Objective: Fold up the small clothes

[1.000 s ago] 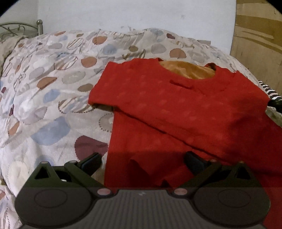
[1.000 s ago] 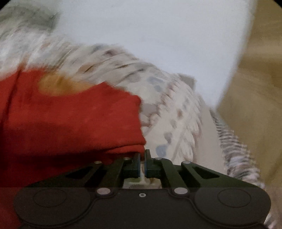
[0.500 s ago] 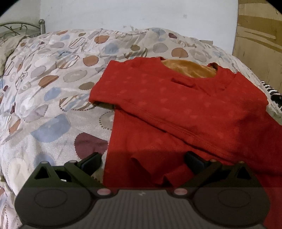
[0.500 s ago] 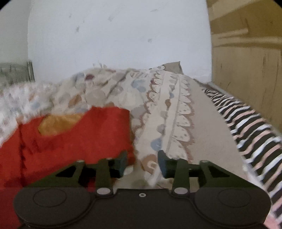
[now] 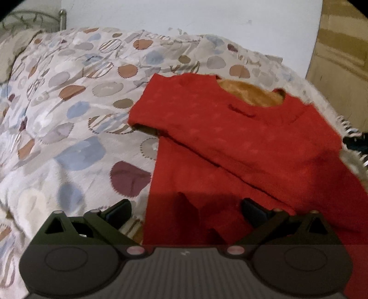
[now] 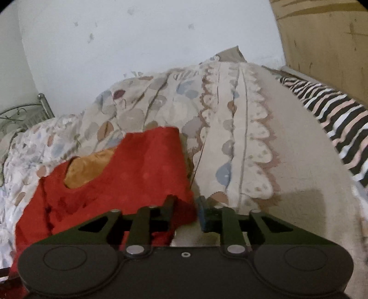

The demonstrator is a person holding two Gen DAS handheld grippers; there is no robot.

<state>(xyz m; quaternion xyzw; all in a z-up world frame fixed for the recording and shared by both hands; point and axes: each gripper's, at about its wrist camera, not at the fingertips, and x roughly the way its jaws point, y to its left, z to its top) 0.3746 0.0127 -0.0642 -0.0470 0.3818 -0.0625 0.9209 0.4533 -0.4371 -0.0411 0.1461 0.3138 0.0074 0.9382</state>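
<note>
A small red shirt [image 5: 241, 142] with an orange lining [image 5: 253, 94] at the neck lies flat on the patterned duvet [image 5: 69, 115], its right sleeve folded across the front. My left gripper [image 5: 186, 203] hangs wide open over the shirt's lower hem, nothing pinched. In the right wrist view the red shirt [image 6: 142, 170] fills the lower left. My right gripper [image 6: 186, 200] sits at the shirt's right edge with its jaws closing. A flap of red cloth lies between the fingers, and a gap still shows beside the blue pad.
The duvet [image 6: 241, 138] humps up towards a white wall. A black, white and pink striped cloth [image 6: 333, 110] lies along the right side, beside a wooden panel [image 6: 322, 34]. A metal bed frame [image 5: 34, 20] stands at the far left.
The right gripper went from shut to open while rolling level, then narrowed with the shirt's edge between its fingers. The left gripper stayed open and drew back slightly.
</note>
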